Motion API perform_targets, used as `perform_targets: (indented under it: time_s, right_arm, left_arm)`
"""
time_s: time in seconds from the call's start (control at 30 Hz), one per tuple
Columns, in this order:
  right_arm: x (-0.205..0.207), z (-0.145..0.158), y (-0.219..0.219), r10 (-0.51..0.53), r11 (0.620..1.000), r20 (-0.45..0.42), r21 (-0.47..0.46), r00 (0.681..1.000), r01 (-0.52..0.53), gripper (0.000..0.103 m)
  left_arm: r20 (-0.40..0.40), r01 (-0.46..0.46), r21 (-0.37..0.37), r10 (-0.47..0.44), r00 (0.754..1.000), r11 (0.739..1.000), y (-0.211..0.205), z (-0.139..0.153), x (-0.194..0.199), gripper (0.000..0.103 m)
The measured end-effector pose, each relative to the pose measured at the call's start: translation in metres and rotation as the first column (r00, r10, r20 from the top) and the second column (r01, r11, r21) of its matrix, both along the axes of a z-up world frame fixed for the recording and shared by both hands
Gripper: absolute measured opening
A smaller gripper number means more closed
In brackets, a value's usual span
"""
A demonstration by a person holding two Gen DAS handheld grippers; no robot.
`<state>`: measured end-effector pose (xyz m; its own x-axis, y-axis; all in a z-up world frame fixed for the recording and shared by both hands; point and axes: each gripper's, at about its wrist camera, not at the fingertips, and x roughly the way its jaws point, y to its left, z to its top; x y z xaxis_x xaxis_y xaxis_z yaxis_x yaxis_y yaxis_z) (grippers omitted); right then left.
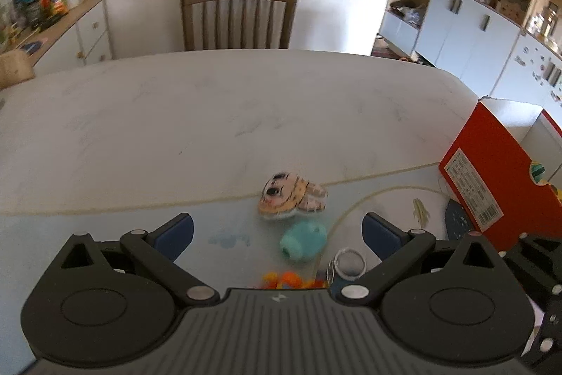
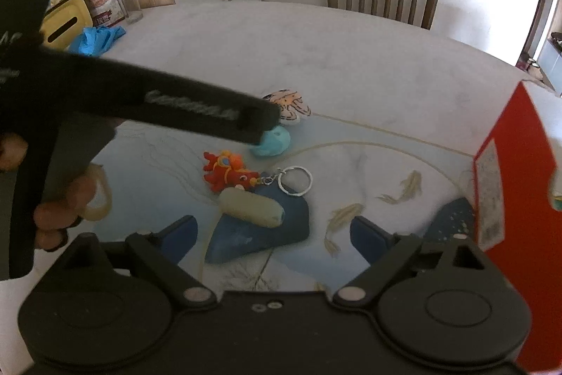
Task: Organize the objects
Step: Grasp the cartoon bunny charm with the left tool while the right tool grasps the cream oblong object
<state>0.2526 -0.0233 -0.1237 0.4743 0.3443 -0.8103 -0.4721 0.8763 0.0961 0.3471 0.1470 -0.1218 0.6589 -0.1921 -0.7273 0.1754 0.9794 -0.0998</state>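
Small toys lie on a blue fish-print mat (image 2: 351, 164). In the left wrist view my left gripper (image 1: 279, 234) is open and hovers over a teal toy (image 1: 304, 239), its pads not touching it. A striped tiger plush (image 1: 291, 199) lies just beyond, with a metal key ring (image 1: 349, 264) and an orange-red toy (image 1: 291, 282) nearer the camera. My right gripper (image 2: 274, 236) is open with nothing between its pads. Just ahead of it are a beige oblong piece (image 2: 251, 206), a red dragon keychain (image 2: 228, 173) and its key ring (image 2: 296, 180). The left tool's black body (image 2: 158, 101) partly hides the teal toy (image 2: 275, 143).
A red cardboard box (image 2: 509, 171) stands upright at the mat's right edge. A hand (image 2: 59, 209) grips the left tool. At the table's far left are a yellow tissue box (image 2: 65, 20), blue cloth (image 2: 96, 37) and a glass (image 2: 131, 7). A wooden chair (image 1: 239, 16) stands behind the table.
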Motion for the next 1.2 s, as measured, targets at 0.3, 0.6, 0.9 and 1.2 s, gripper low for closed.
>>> perform_targets:
  time_s: [0.3,0.6,0.9,1.2]
  right_arm:
    - [0.012,-0.017,0.014,0.013,1.000,-0.046,0.024,0.999,-0.011,0.085]
    - [0.014,-0.026,0.022,-0.071,0.996,-0.097,0.041,0.993,0.075,0.076]
    - [0.012,-0.027,0.025,-0.089,0.996,-0.069,0.020,0.994,0.090,0.063]
    - [0.012,-0.027,0.021,-0.088,0.996,-0.073,0.027,0.993,0.090,0.050]
  left_arm:
    - [-0.018,0.026,0.030,-0.026,1.000,0.999,-0.009,-0.013,0.037,0.103]
    - [-0.028,0.062,0.034,-0.061,0.998,0.997,-0.017,-0.025,0.051,0.102]
    - [-0.059,0.098,0.025,-0.096,0.994,0.995,-0.018,-0.036,0.055,0.073]
    - [-0.053,0.116,0.033,-0.114,0.992,0.993,-0.020,-0.037,0.051,0.054]
